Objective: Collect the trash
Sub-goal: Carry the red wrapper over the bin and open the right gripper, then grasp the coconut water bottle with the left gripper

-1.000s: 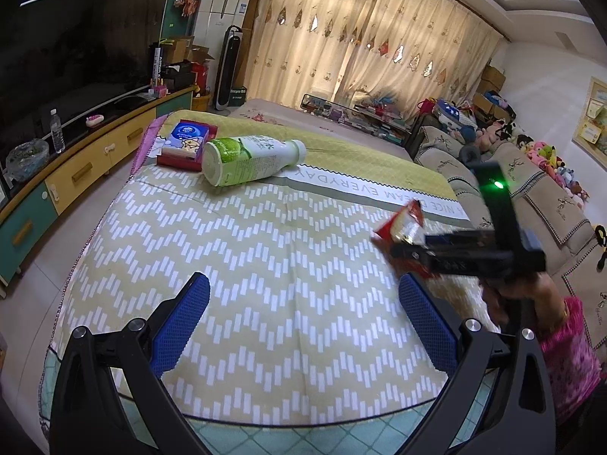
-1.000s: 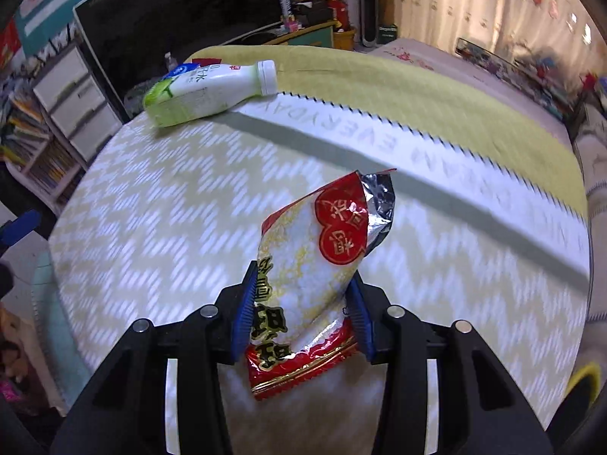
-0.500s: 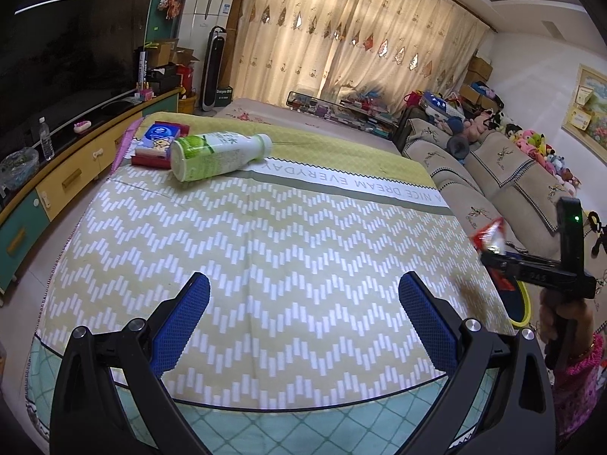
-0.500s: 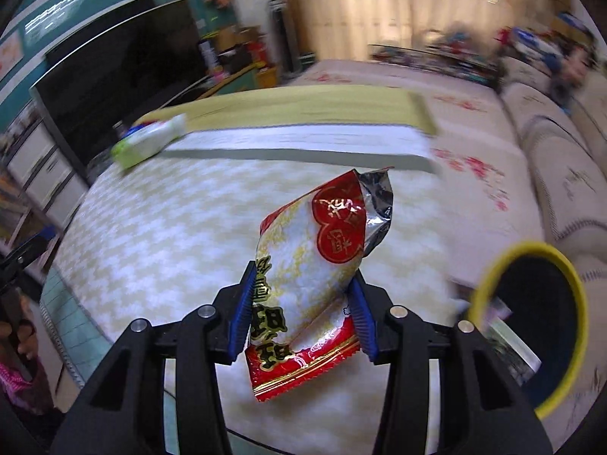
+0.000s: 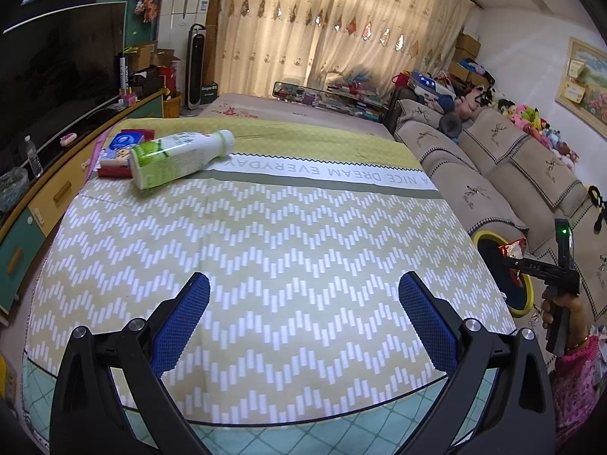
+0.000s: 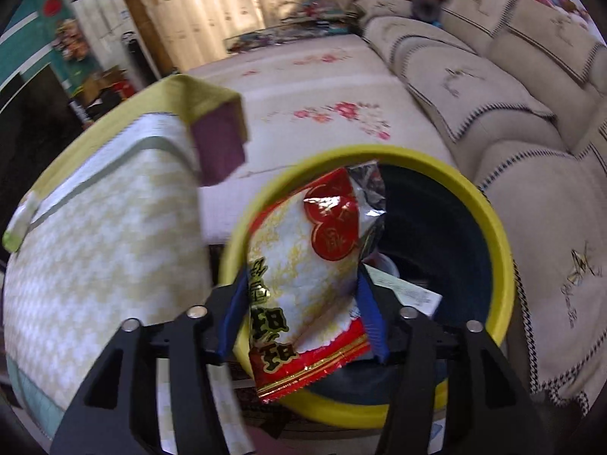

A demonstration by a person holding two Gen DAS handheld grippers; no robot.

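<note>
A red, white and gold snack bag (image 6: 303,265) sits between the blue pads of my right gripper (image 6: 303,292). Its jaws are opening, and the pads still touch the bag's sides. The bag hangs right over the mouth of a yellow-rimmed dark bin (image 6: 493,227) beside the table. In the left wrist view, the right gripper (image 5: 531,265) holds the bag (image 5: 512,248) above the bin (image 5: 483,236) off the table's right edge. My left gripper (image 5: 303,280) stands open and empty over the near part of the table. A green and white bottle (image 5: 178,155) lies on its side at the far left.
A red and blue box (image 5: 121,148) lies behind the bottle on the zigzag tablecloth (image 5: 265,246). Paper scraps (image 6: 409,295) lie inside the bin. A beige sofa (image 5: 493,159) runs along the right, a TV cabinet (image 5: 57,189) along the left.
My right gripper has swung the snack bag off the table to the right and over the bin, rolling as it went; its pads stand wider apart. The left gripper drifted slightly.
</note>
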